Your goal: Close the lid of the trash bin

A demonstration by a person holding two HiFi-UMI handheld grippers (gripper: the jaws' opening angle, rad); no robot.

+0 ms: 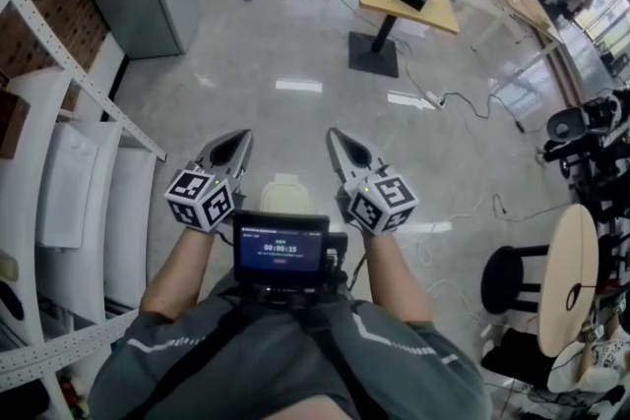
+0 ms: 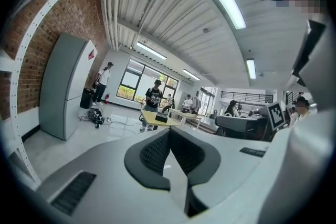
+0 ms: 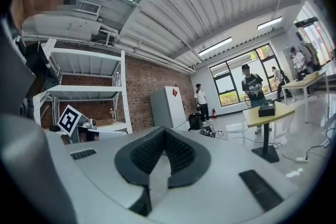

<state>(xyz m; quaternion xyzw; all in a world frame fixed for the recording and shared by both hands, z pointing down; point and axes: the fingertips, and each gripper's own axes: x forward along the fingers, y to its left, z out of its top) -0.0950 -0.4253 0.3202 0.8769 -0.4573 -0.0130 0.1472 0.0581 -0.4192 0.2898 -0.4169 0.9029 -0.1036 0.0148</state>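
First, in the head view, we are holding the left gripper (image 1: 236, 141) and the right gripper (image 1: 340, 138) side by side, pointing forward over the glossy floor. Low between them a pale, rounded top is showing — we are taking it for the trash bin (image 1: 285, 193), just ahead of our knees and about equally near either gripper. Whether its lid is up or down, we cannot tell.

Next, in the left gripper view, the left gripper (image 2: 168, 136) is showing its jaws pressed together on nothing, looking out across the room rather than down. The right gripper view is matching this: the right gripper (image 3: 164, 134) has its jaws together and empty. Neither is catching the bin — both would need tipping downward.
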